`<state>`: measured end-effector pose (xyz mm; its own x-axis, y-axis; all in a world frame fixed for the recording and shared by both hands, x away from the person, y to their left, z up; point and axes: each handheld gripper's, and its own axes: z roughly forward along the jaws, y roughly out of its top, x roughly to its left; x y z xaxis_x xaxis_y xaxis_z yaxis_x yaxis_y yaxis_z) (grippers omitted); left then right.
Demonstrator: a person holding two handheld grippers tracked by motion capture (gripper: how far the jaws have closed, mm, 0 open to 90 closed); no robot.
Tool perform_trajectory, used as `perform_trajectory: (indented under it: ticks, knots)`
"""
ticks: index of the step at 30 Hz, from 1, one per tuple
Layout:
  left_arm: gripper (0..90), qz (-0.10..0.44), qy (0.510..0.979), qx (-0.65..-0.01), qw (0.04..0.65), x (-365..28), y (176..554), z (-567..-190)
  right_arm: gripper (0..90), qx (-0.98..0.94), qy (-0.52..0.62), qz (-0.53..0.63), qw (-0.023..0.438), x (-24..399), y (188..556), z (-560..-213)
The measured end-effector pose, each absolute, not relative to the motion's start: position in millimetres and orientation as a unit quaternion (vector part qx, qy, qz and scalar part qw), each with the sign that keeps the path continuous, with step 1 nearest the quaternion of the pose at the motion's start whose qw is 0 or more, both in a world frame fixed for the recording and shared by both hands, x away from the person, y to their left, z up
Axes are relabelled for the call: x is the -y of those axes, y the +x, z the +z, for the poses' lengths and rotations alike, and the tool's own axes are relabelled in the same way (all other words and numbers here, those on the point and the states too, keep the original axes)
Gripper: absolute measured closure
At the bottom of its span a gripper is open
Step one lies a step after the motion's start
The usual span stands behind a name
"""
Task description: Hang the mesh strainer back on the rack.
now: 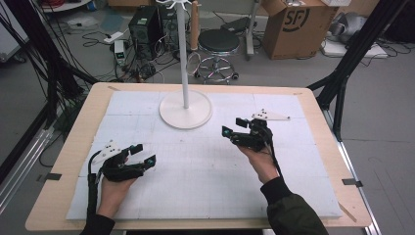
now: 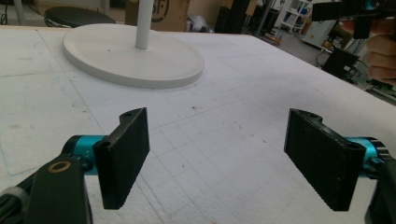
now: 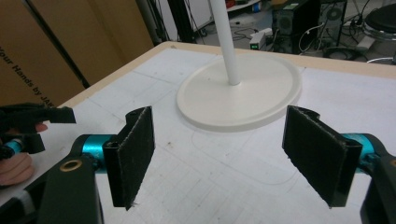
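On the tabletop (image 1: 73, 147) in the high view, your left claw (image 1: 145, 154) and right claw (image 1: 235, 127) both sit with jaws spread and empty, well apart. The white stand (image 1: 186, 110) rests at the far middle, round base flat, pole upright, its long axis vertical.

In the left gripper view, your left claw (image 2: 217, 156) gapes wide over bare foam; the stand's base (image 2: 133, 58) lies ahead to the left.

In the right gripper view, your right claw (image 3: 218, 156) is wide open, empty, pointing at the base (image 3: 240, 95) just ahead.
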<state>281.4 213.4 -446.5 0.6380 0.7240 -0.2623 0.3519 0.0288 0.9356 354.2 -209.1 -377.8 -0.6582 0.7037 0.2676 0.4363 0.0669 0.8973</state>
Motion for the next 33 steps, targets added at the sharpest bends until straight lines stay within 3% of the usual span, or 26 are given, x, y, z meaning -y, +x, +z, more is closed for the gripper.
perform_trajectory:
  ticks: [16,18,33]
  knots:
    - [22.8,0.153,0.683,-0.377,0.607,-206,278,-440,18.2,-0.746,0.383,0.531,0.122,200,339,-378]
    - [22.8,0.151,0.685,-0.374,0.607,-205,277,-439,20.7,-0.736,0.375,0.551,0.122,204,334,-382]
    - [22.2,0.149,0.688,-0.370,0.606,-197,280,-439,16.2,-0.732,0.396,0.542,0.118,233,317,-418]
